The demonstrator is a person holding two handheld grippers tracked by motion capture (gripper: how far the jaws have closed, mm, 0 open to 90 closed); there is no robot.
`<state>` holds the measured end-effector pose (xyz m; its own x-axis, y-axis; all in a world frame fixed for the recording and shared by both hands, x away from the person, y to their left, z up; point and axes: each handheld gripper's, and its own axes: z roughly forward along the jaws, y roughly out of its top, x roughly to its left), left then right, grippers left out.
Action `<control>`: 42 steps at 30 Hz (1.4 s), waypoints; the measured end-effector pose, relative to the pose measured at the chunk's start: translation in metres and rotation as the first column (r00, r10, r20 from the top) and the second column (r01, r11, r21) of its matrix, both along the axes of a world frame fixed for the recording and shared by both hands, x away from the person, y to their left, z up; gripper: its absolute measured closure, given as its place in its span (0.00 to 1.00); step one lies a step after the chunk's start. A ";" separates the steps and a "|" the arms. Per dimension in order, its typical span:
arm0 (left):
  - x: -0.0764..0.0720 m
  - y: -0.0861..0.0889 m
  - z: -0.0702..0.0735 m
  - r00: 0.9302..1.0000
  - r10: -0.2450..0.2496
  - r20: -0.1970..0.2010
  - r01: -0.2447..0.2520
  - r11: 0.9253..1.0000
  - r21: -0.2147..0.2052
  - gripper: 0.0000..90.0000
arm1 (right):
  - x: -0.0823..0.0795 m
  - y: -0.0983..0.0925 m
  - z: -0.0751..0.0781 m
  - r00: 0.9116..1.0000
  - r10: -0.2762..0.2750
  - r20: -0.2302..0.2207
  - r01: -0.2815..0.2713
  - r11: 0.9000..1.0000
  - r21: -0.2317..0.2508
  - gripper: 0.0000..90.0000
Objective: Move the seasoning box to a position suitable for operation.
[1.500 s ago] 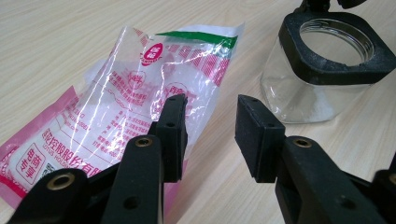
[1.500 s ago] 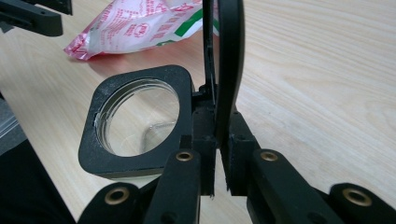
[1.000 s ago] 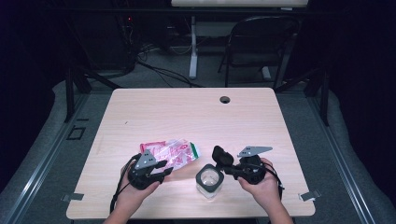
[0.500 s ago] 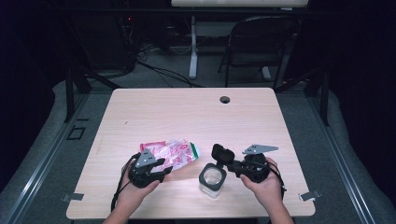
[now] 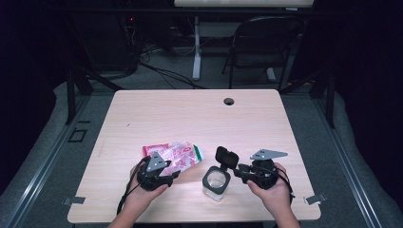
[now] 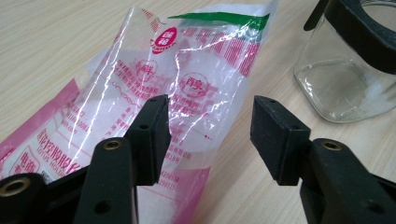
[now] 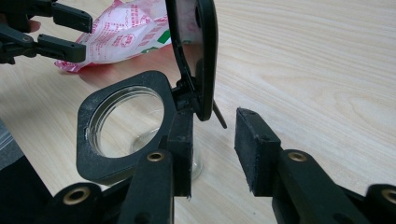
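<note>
A pink-and-clear plastic bag (image 5: 175, 154) of white grains lies flat on the wooden table (image 5: 190, 114). My left gripper (image 5: 172, 172) hovers over its near end, open. In the left gripper view the bag (image 6: 187, 70) runs under the left gripper (image 6: 212, 135), untouched by the pads, whose jaws have just been opening. A glass jar (image 5: 216, 184) with a black collar (image 7: 121, 126) stands to the right, its hinged lid (image 7: 201, 56) upright. My right gripper (image 7: 215, 149) sits at the hinge, open; its jaws have just been opening, with nothing pressed between them.
A round cable hole (image 5: 229, 101) sits at the table's far edge. A black chair (image 5: 266, 42) and cables stand beyond the table. The jar (image 6: 345, 79) is close to the right of the left gripper. Both hands rest near the front edge.
The right gripper has edged slightly to the right, away from the jar, and its jaws stand wider. The lid stays upright. The left hand has hardly moved.
</note>
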<state>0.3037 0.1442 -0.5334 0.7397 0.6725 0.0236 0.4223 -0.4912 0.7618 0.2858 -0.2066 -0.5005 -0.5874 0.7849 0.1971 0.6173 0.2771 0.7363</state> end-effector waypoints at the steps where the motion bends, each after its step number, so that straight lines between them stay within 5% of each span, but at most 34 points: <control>1: 0.000 -0.001 0.000 1.000 -0.002 0.003 0.002 1.000 -0.001 0.50 | -0.002 0.000 0.001 1.000 -0.001 0.005 0.001 1.000 -0.008 0.75; 15: 0.008 -0.022 -0.011 0.998 -0.009 0.056 0.005 0.998 0.066 0.46 | -0.016 -0.008 0.001 1.000 -0.019 0.012 0.019 1.000 -0.014 0.73; 28: 0.016 -0.034 -0.026 0.993 -0.021 0.115 -0.001 0.982 0.188 0.45 | -0.025 -0.014 -0.001 0.999 -0.038 0.009 0.038 0.999 -0.011 0.72; 42: 0.020 -0.030 -0.040 0.992 0.011 0.125 -0.037 0.977 0.208 0.46 | -0.025 -0.013 -0.002 0.999 -0.035 0.011 0.035 0.999 -0.013 0.72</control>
